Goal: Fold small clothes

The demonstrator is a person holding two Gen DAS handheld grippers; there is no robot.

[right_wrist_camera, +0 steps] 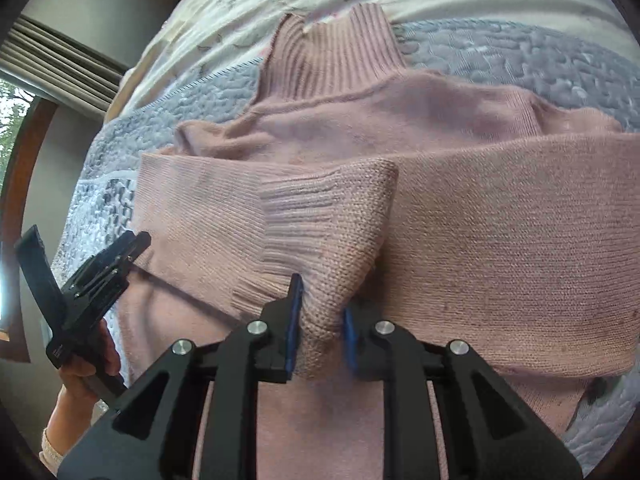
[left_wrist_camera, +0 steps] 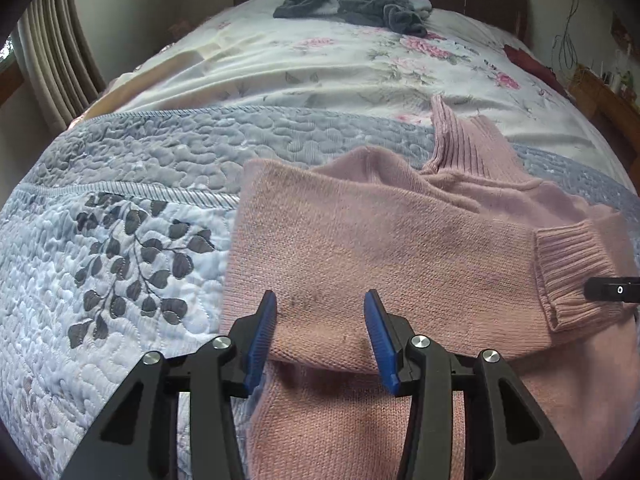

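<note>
Pink sweater [right_wrist_camera: 460,220] cuff [right_wrist_camera: 320,220] pinched in right hand-held gripper [right_wrist_camera: 320,312] — left hand-held gripper [left_wrist_camera: 320,316] gapes above it.

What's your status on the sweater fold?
Left gripper open above pink sweater. Right gripper shut on sleeve cuff. Nothing in the way.

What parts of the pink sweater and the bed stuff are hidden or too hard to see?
- Pink sweater hem: left wrist view, cut off by the bottom edge and hidden behind the left tool.
- Cuff tip: right wrist view, pinched inside the right tool.
- Grey clothes pile: left wrist view, too far and crumpled to identify.
</note>
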